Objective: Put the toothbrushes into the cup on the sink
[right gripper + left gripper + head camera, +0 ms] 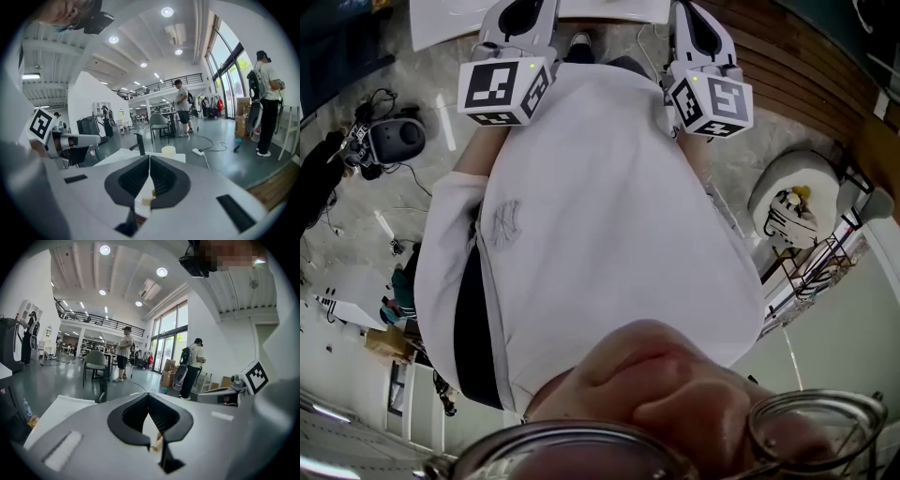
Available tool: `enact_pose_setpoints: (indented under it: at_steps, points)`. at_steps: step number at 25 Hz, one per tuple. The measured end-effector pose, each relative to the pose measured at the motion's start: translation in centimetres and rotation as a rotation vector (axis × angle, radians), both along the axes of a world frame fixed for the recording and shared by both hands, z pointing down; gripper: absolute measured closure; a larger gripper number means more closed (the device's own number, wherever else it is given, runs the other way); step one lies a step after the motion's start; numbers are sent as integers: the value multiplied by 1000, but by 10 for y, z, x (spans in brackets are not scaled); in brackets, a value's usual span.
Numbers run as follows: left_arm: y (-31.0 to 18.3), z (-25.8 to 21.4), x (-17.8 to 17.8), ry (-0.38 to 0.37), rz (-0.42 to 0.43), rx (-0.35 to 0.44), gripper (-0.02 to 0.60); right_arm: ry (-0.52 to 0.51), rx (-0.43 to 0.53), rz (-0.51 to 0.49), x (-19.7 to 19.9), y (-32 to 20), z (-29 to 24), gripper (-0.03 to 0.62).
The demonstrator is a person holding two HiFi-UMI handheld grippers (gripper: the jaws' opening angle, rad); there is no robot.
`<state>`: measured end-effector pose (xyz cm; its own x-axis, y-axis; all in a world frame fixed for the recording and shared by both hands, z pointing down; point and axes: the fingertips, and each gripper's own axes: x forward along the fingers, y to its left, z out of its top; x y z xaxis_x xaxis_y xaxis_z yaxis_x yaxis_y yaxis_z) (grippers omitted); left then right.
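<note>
Short of the sink (pixel 113 155) with its cup (pixel 168 150) — left gripper (pixel 149 394) and right gripper (pixel 149 157), fingers (pixel 130 180) closed.

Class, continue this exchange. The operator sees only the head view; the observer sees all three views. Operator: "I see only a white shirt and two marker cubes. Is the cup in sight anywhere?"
Observer: Yes. The right gripper view shows a pale cup standing on the white counter, ahead of the jaws.
Operator: Does the right hand-held gripper hold anything?
Observer: No. Its jaws are together with nothing clamped between them.
Operator: And the left hand-held gripper?
Observer: Its own view shows it shut and empty too.
</note>
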<state>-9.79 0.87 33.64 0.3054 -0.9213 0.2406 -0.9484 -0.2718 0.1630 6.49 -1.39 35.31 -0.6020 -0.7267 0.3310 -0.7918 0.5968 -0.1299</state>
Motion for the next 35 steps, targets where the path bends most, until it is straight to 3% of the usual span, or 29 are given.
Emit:
enact_pose_setpoints:
  at_steps: [7, 18, 29, 35]
  points:
    - [-9, 5, -20, 20, -9, -17, 575, 17, -8, 0, -19, -11, 0, 583]
    - [-22, 13, -16, 38, -44, -40, 575, 35, -33, -30, -13, -28, 8, 583]
    - [-60, -2, 16, 29, -80, -17, 575, 67, -2, -92, 20, -76, -3, 583]
    - [-67, 3, 12, 13, -155, 0, 575, 91, 38, -147, 34, -97, 4, 583]
